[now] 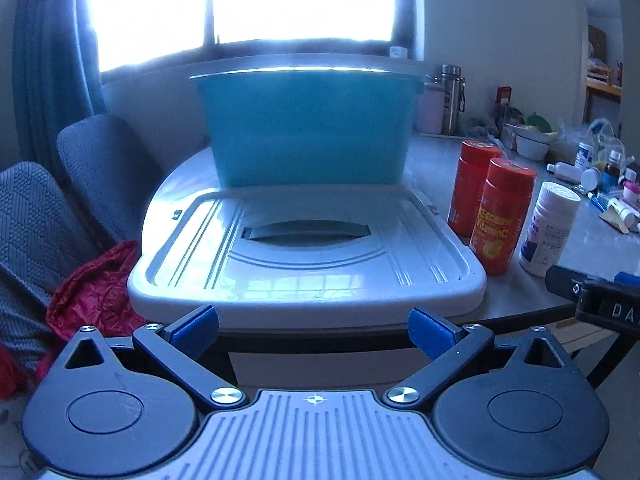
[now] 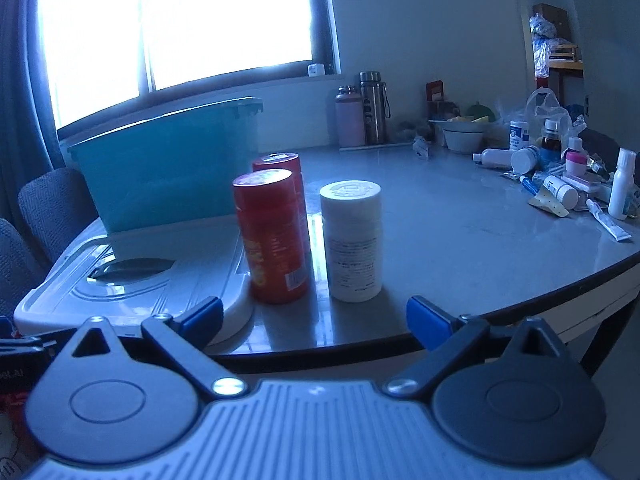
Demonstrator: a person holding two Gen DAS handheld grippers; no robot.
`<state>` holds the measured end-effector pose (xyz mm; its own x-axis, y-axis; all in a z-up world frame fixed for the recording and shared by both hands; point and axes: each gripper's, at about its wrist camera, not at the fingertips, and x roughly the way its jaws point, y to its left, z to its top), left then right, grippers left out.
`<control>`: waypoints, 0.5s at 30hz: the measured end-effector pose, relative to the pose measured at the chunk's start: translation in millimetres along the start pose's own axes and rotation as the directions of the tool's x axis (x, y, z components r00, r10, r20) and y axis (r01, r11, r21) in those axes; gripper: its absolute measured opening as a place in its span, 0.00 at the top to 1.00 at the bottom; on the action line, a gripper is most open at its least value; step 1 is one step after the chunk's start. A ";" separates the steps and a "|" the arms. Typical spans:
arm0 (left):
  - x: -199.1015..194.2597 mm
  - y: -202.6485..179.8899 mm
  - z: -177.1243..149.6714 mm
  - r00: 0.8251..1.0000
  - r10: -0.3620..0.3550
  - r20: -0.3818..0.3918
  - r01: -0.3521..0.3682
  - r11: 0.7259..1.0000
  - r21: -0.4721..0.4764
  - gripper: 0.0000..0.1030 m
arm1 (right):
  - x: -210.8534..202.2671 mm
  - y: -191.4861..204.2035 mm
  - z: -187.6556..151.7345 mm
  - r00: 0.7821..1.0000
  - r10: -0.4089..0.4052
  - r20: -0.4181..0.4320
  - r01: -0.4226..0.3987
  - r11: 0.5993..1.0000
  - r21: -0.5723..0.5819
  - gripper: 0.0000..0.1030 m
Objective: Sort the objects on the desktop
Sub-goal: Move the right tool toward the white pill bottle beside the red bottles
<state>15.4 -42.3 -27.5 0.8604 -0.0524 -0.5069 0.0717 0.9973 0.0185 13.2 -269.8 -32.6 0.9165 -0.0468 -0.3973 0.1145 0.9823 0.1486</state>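
A teal storage bin (image 1: 308, 128) stands on the grey table (image 1: 516, 292), with its white lid (image 1: 304, 248) lying flat in front of it. Two orange vitamin bottles (image 1: 502, 216) and a white pill bottle (image 1: 550, 228) stand right of the lid. My left gripper (image 1: 314, 330) is open and empty, just short of the lid's near edge. My right gripper (image 2: 316, 322) is open and empty at the table's near edge, facing the nearer orange bottle (image 2: 272, 236) and the white bottle (image 2: 352, 240). The bin (image 2: 168, 160) and lid (image 2: 132, 276) show at left.
A heap of small bottles, tubes and packets (image 2: 568, 176) lies at the table's right. Two flasks (image 2: 364, 110) and a bowl (image 2: 464, 134) stand at the back. Grey chairs (image 1: 100, 168) and red cloth (image 1: 96, 292) are at left. The right gripper's body (image 1: 600, 296) shows at the right edge.
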 end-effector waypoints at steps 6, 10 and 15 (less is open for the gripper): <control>-0.9 -0.7 -7.3 1.000 0.013 0.005 -0.013 1.000 0.015 0.01 | 0.9 -3.3 -14.6 0.999 -0.006 0.038 0.006 1.000 -0.006 0.04; -0.6 -0.5 -8.7 1.000 0.014 0.000 -0.014 1.000 0.002 0.01 | 2.7 -3.9 -17.9 0.998 -0.002 0.056 0.005 0.999 -0.038 0.04; 4.3 -4.2 -3.9 1.000 -0.008 -0.018 0.007 0.999 -0.046 0.01 | 12.9 -16.1 -14.0 0.997 -0.022 0.072 0.023 1.000 -0.012 0.04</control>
<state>16.8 -46.6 -33.1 0.8508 -0.0596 -0.5220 0.0547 0.9982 -0.0248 17.8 -283.7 -52.8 0.9389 -0.0810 -0.3345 0.1308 0.9830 0.1291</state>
